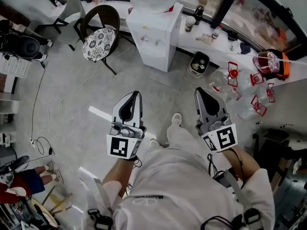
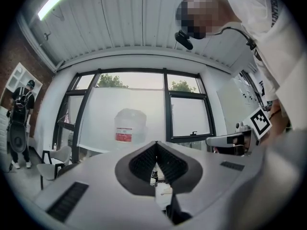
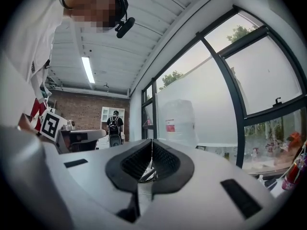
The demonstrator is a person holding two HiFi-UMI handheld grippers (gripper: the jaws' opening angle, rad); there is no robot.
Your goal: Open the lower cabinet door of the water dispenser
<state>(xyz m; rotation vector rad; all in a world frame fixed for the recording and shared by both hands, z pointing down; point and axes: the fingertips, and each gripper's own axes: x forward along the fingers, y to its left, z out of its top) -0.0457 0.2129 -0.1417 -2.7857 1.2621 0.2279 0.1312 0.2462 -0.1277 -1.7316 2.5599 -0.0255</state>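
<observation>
Not started — water dispenser (image 1: 156, 35) lower door (image 1: 153, 57) closed, well ahead. Left gripper (image 1: 135, 96), right gripper (image 1: 199, 93) — both clenched, empty.

The grey concrete floor (image 1: 160, 87) carries the white water dispenser (image 1: 156, 42) against the window ledge, a dark chair (image 1: 100, 43) with a patterned cushion to its left, a small waste bin (image 1: 199, 63) to its right, clear bottles (image 1: 223, 80) beside the bin, and a loose white cable (image 1: 81, 84).
</observation>
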